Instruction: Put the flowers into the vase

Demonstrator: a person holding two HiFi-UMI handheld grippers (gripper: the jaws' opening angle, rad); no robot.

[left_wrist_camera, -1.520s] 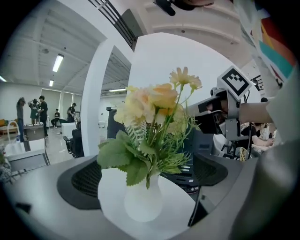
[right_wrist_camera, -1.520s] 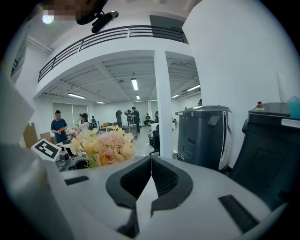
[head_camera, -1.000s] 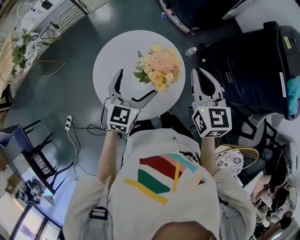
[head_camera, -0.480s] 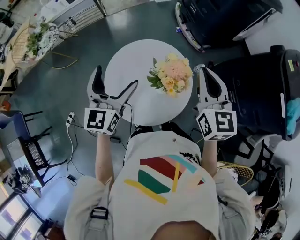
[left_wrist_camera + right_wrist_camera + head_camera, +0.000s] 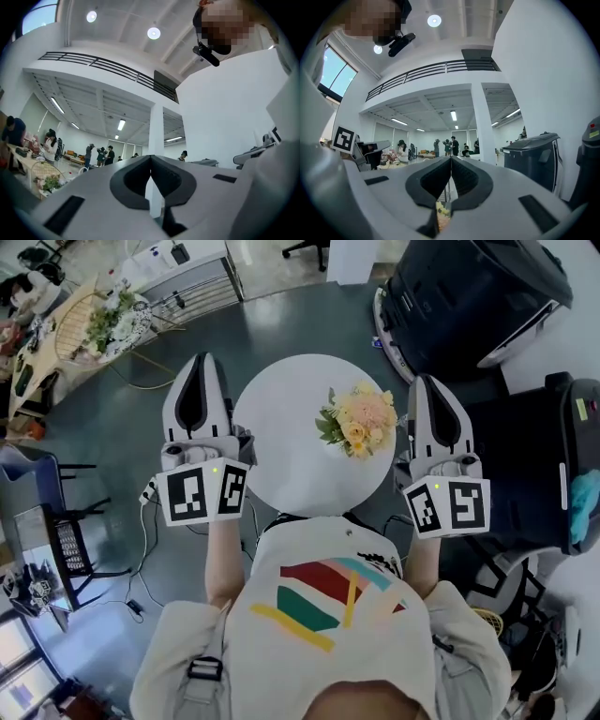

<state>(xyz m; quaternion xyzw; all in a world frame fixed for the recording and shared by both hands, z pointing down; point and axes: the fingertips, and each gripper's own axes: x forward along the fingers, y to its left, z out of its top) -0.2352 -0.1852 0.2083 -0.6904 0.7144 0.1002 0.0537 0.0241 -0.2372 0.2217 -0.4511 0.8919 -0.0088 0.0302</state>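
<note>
A bouquet of pink, yellow and cream flowers point(image 5: 361, 420) stands on the right half of a round white table point(image 5: 281, 446). From above I cannot make out a vase under it. My left gripper point(image 5: 201, 360) is held high beside the table's left edge. Its jaws have just been closing and now meet with nothing between them point(image 5: 150, 157). My right gripper point(image 5: 425, 381) is lifted at the table's right edge, close to the bouquet, shut and empty point(image 5: 451, 158). Both point level into the hall. A sliver of yellow flowers point(image 5: 440, 215) shows below the right jaws.
A big black rounded machine point(image 5: 478, 296) stands behind the table at the right, and a black bin point(image 5: 553, 465) is to its right. Cables point(image 5: 150, 498) lie on the dark floor at the left. Another table with greenery point(image 5: 103, 324) stands far left. People stand in the distant hall.
Both grippers have risen and tipped up to level. The left one swung out to the table's left edge and its wide-open jaws have shut. The right stayed shut.
</note>
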